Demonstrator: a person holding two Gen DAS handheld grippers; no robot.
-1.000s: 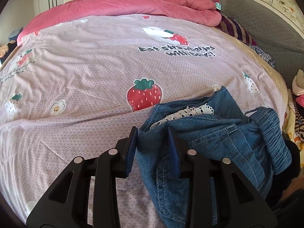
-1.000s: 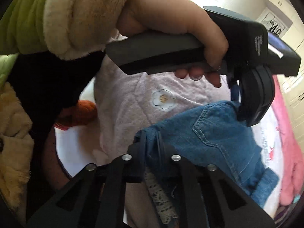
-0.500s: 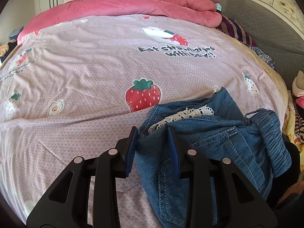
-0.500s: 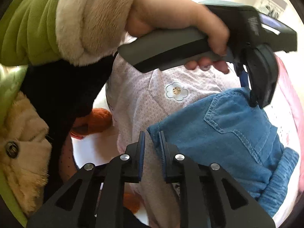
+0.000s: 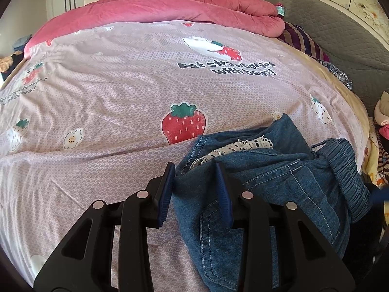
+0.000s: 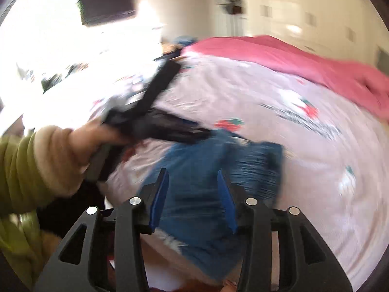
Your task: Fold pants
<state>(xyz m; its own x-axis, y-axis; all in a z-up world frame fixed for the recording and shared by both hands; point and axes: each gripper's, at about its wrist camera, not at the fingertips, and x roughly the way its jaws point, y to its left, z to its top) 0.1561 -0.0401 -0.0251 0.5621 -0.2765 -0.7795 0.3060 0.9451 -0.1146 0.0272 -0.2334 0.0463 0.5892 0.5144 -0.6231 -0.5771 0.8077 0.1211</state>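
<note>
The denim pants (image 5: 279, 194) lie in a folded bundle on the bed sheet (image 5: 121, 112), a pink one printed with strawberries, at the near edge of the bed. A strip of white lace trim (image 5: 233, 147) shows just ahead of the left gripper (image 5: 195, 189), whose jaws stand partly apart with a corner fold of the denim between them; the left pad touches the cloth, and the right pad sits against the fold. Whether they are still pinching it firmly I cannot tell, as the jaws are easing open. The gathered waistband (image 5: 347, 168) lies off to the right of these jaws.

From the right wrist, which is badly blurred, the right gripper (image 6: 193, 199) has its jaws opening, spread well apart, with the pants (image 6: 194, 168) seen through the gap but lying below on the bed, no pad pressing on them. To the left and ahead of these jaws a hand (image 6: 97, 141) in a green sleeve (image 6: 22, 168) grips the other tool's handle. A pink quilt (image 5: 155, 7) lies bunched at the far side of the bed.
</note>
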